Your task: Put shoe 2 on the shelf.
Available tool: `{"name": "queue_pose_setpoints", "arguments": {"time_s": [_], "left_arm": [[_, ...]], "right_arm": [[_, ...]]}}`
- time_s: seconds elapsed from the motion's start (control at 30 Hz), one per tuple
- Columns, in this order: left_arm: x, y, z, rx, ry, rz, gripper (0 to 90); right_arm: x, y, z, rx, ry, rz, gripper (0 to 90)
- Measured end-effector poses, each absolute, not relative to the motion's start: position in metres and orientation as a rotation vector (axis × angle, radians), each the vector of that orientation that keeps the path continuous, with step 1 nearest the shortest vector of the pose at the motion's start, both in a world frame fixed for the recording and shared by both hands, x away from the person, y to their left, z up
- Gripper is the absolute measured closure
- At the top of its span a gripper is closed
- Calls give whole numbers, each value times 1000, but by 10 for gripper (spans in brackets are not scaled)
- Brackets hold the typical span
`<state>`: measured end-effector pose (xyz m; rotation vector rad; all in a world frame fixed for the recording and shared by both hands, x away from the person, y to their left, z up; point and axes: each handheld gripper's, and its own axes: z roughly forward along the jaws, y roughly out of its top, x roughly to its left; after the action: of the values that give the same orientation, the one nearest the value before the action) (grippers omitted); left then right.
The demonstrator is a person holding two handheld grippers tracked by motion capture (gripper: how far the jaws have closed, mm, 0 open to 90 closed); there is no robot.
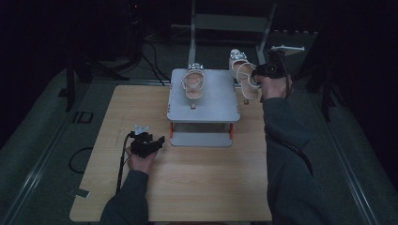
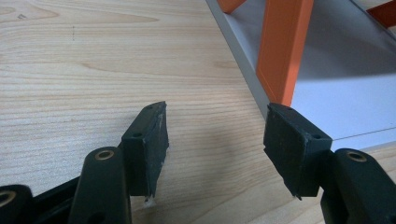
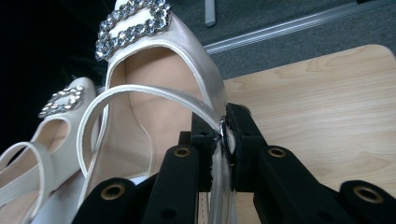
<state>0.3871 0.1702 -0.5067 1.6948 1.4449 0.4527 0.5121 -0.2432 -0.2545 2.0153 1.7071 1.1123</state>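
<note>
On the wooden table, toward its far side, stands a grey two-tier shoe rack with orange legs. One cream slingback sandal with a rhinestone buckle already lies on the rack's top shelf, toe pointing away. Its mate, the second sandal, hangs just off the rack's far right corner, carried by the right gripper. In the right gripper view that gripper's jaws are nearly fully closed, pinching only the thin heel strap beside its small metal ring.

That narrow hold is the weak point, I judge: the shoe dangles from one strap, so it could swing, twist or slip free on the way over the shelf. A swinging toe might knock the sandal already placed, or catch the shelf edge and land crooked or half off the rack.

Near the table's left side, the left gripper rests low with its jaws wide apart and nothing between them, too far off to steady anything.
</note>
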Motion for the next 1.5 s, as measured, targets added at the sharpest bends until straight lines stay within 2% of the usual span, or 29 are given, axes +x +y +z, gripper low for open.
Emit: {"name": "queue_pose_setpoints", "arguments": {"time_s": [0.63, 1.5], "left_arm": [[387, 171, -507, 1696, 1442, 450, 403], [387, 171, -507, 1694, 1441, 449, 403]], "right_arm": [[517, -179, -258, 1989, 1808, 1074, 826], [521, -159, -267, 2063, 1850, 1016, 795]]}}
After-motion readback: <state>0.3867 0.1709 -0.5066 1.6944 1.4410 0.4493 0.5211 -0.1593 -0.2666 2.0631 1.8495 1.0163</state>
